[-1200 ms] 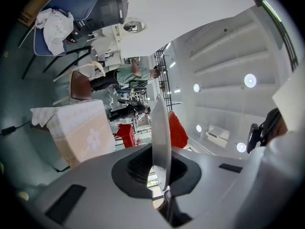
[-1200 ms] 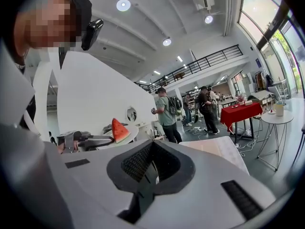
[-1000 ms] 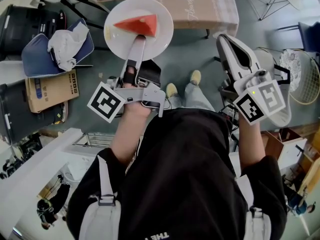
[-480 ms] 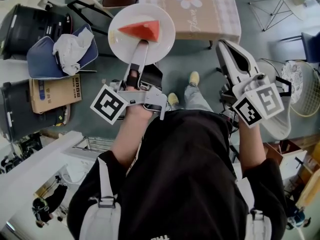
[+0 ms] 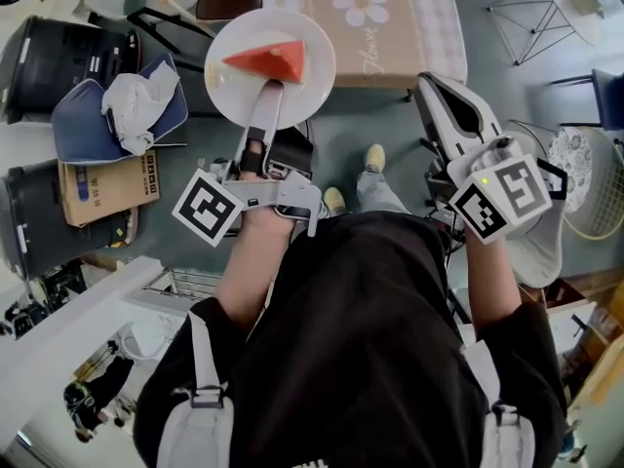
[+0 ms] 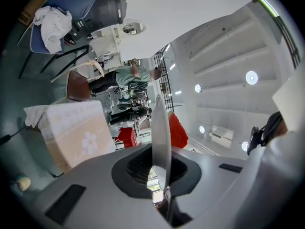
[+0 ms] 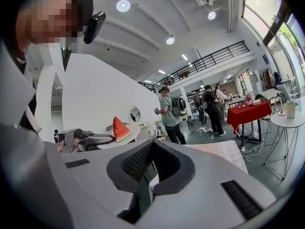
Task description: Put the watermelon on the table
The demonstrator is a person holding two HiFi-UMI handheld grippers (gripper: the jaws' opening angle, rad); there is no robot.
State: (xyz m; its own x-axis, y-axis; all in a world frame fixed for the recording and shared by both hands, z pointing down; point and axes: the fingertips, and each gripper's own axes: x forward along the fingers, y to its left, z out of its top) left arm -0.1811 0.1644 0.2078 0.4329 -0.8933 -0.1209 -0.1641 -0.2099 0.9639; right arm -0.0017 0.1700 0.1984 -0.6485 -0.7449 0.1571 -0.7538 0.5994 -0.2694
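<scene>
The left gripper (image 5: 267,94) is pinched shut on the near rim of the white plate (image 5: 232,91), held out in the air. That one thin grip is the worry. Any tilt or jolt on the way to the table (image 5: 390,18), just beyond, could slide the watermelon (image 5: 268,60) off or lever the plate loose. The plate carries only that one slice, towards its far side. The right gripper (image 5: 435,94), off to the right, looks closed on nothing, as far as I can tell.

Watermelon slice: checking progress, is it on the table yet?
Not yet. The watermelon slice sits on the white plate, held in the air by the left hand-held gripper, near the table.
</scene>
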